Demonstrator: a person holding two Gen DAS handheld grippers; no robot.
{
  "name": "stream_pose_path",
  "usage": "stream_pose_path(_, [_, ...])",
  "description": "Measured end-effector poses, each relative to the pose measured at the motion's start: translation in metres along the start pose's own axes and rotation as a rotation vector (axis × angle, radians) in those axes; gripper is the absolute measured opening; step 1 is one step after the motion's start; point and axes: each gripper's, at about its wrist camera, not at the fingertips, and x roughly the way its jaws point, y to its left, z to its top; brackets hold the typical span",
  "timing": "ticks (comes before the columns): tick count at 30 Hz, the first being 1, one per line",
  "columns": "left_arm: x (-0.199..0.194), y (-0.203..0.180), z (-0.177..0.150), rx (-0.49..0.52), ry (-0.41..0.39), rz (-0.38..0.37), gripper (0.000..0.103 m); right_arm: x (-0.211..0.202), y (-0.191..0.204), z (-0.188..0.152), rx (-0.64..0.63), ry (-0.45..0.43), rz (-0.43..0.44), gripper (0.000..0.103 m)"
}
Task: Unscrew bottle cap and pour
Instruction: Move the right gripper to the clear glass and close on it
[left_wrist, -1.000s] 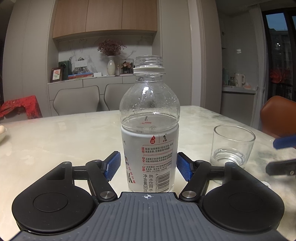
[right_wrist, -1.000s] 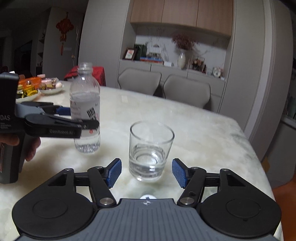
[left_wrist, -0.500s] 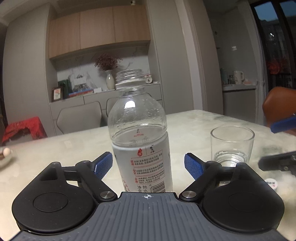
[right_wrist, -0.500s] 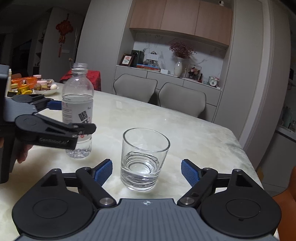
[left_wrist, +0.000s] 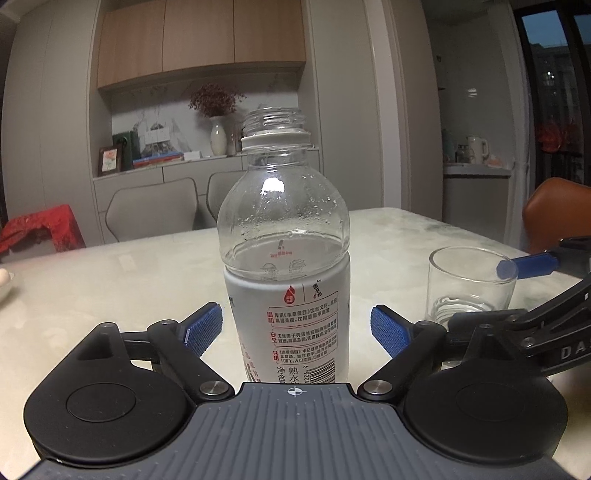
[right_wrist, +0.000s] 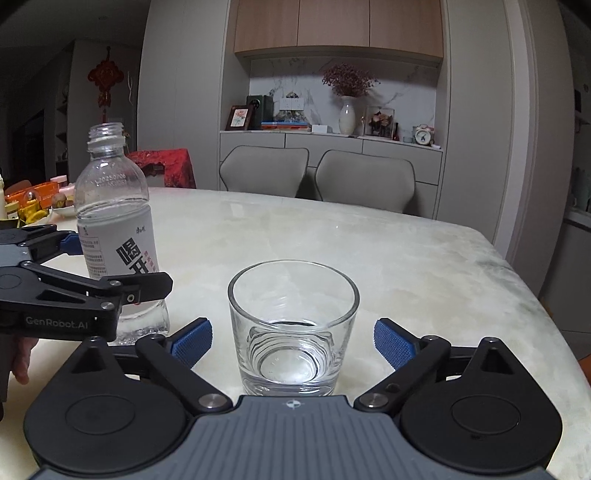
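Note:
An uncapped clear plastic bottle (left_wrist: 286, 266) with a white label stands upright on the marble table, part full of water. It also shows in the right wrist view (right_wrist: 116, 229). My left gripper (left_wrist: 295, 328) is open, its blue pads on either side of the bottle's label with a gap on each side. A clear glass (right_wrist: 293, 328) with a little water stands between the open blue pads of my right gripper (right_wrist: 293, 339), untouched. The glass shows right of the bottle in the left wrist view (left_wrist: 471, 291). The cap is not in view.
The marble table (right_wrist: 369, 243) has its rounded edge at the right. Two grey chairs (right_wrist: 317, 177) stand behind it. A plate of snacks (right_wrist: 37, 203) sits at the far left. An orange chair (left_wrist: 557, 210) stands at the right.
Both grippers have opened wider and moved a little; the left one has let go of the bottle, which now stands upright after tilting. The right gripper has come closer around the glass.

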Motion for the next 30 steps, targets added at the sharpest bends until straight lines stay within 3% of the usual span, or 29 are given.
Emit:
stream_pose_path(5, [0.002, 0.004, 0.000, -0.015, 0.009, -0.007, 0.088, 0.008, -0.003, -0.002, 0.033, 0.012, 0.004, 0.097])
stream_pose_path(16, [0.003, 0.008, 0.000, -0.030, 0.028, -0.012, 0.083, 0.014, -0.009, -0.006, 0.079, 0.046, 0.011, 0.078])
stream_pose_path(23, [0.006, 0.008, 0.000, -0.041, 0.057, -0.012, 0.060, 0.015, -0.008, -0.006, 0.079, 0.055, 0.019, 0.073])
stream_pose_path(30, [0.005, 0.008, -0.001, -0.059, 0.060, -0.005, 0.058, 0.014, -0.008, -0.006, 0.076, 0.055, 0.020, 0.073])
